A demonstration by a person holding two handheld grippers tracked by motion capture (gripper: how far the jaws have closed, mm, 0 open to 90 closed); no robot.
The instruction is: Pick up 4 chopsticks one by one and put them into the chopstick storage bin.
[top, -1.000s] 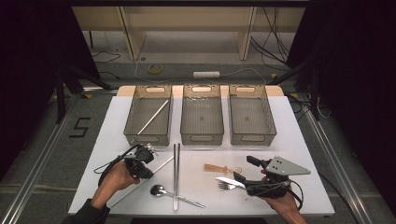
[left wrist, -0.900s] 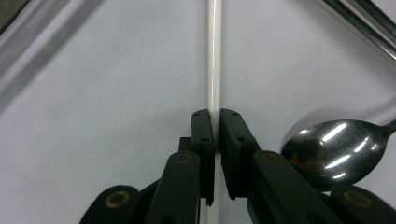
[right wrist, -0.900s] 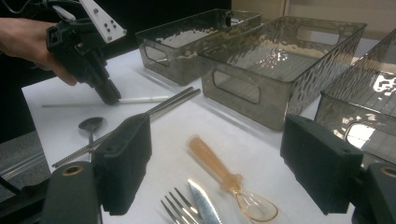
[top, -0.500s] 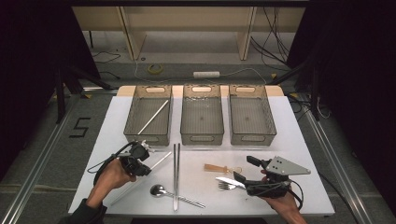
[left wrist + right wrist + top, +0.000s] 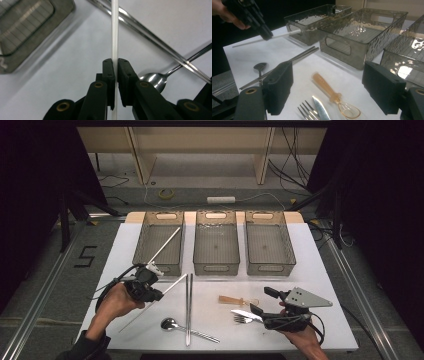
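I see a white table (image 5: 320,270). Three grey see-through bins (image 5: 216,249) stand in a row at 12 o'clock. Near the middle lie two long metal chopsticks (image 5: 188,307) side by side. A metal spoon (image 5: 171,324) lies at 7 o'clock (its handle goes under them). A small orange spoon (image 5: 238,300), a fork (image 5: 242,319) and a knife (image 5: 243,314) lie at 5 o'clock.
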